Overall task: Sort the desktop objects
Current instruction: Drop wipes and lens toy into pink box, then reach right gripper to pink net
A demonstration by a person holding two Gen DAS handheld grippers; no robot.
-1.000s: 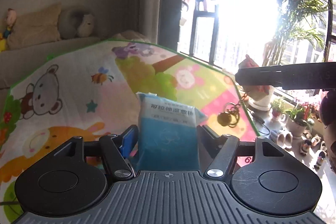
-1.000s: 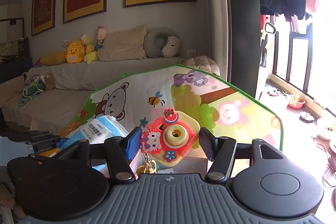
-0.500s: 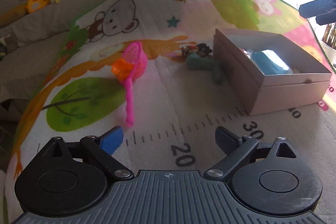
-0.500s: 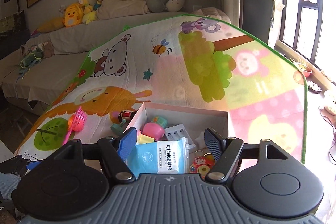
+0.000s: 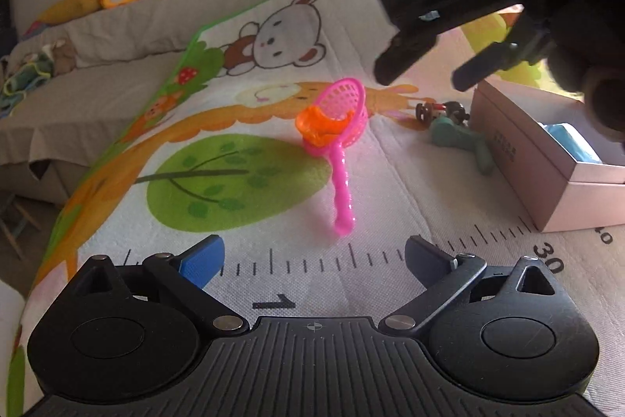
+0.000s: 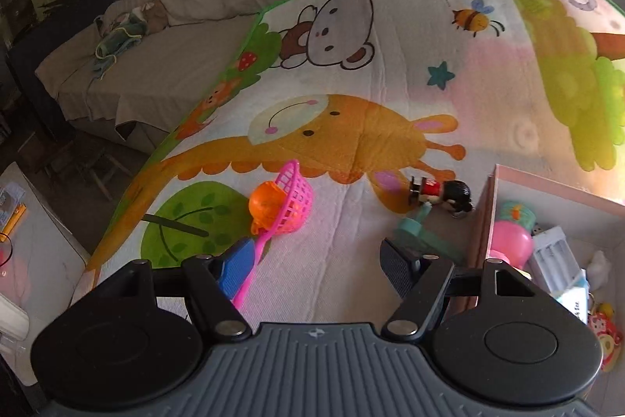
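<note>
A pink net scoop (image 5: pixel 340 116) with an orange toy in it lies on the cartoon play mat, ahead of my left gripper (image 5: pixel 314 253), whose jaws are opening with nothing between them. A teal toy (image 5: pixel 465 139) and a small doll figure (image 5: pixel 441 110) lie beside the cardboard box (image 5: pixel 527 159), which holds a blue packet (image 5: pixel 574 143). My right gripper (image 6: pixel 316 260) is open and empty above the mat, between the scoop (image 6: pixel 289 210) and the teal toy (image 6: pixel 422 233). It also hangs at upper right in the left wrist view (image 5: pixel 425 77).
The box (image 6: pixel 482 221) holds several toys and a white case. The mat's green edge (image 6: pixel 250 38) drops to a grey sofa with plush toys and cushions at the back. Ruler marks run along the mat's near edge (image 5: pixel 351 256).
The left gripper let go of the blue packet and the right one the toy camera; both now lie in the box. Both grippers swung down and left over the mat, jaws wider.
</note>
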